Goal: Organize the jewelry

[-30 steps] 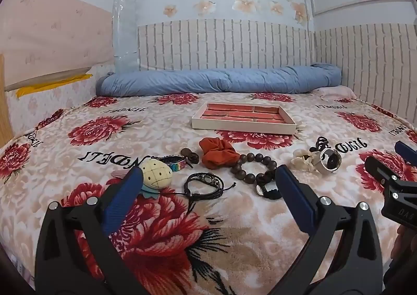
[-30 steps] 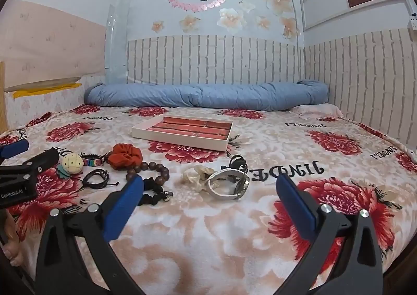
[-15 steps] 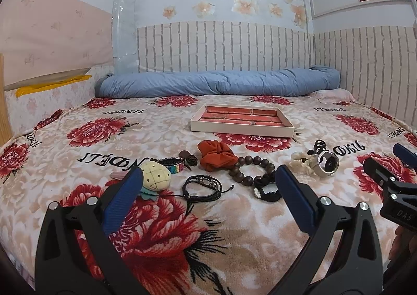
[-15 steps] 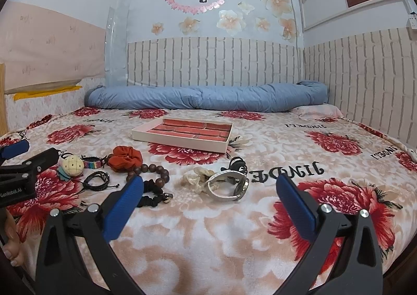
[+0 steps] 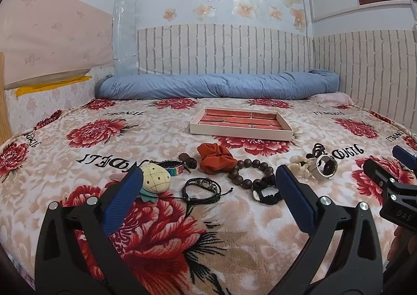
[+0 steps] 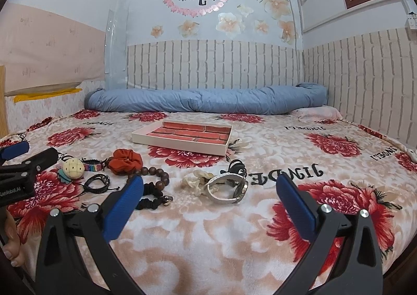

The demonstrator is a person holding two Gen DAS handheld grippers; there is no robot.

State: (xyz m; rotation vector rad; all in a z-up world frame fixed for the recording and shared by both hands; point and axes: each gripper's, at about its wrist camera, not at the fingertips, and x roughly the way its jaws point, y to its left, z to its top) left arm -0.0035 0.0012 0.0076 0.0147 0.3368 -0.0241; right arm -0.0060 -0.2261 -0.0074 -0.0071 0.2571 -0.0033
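Jewelry lies in a row on the floral blanket: a cream ball charm [image 5: 155, 179], a rainbow bangle [image 5: 170, 166], a black cord bracelet [image 5: 202, 189], an orange scrunchie [image 5: 215, 158], a dark bead bracelet [image 5: 247, 172], a black hair tie [image 5: 265, 192], a cream scrunchie [image 5: 299, 166] and a silver watch [image 5: 325, 167]. Behind them sits a shallow tray [image 5: 241, 132] with a red brick-pattern lining. My left gripper [image 5: 208, 190] is open and empty, hovering in front of the cord bracelet. My right gripper [image 6: 209, 192] is open and empty, in front of the watch [image 6: 226, 189].
A rolled blue duvet [image 5: 216, 87] lies along the far wall. Brick-pattern walls close the back and right sides. The bed's near edge is just below both grippers. The tray also shows in the right wrist view [image 6: 179, 145].
Both grippers have drawn back and tilted up slightly, so the jewelry sits a little lower and farther in view. Both stay open and empty.
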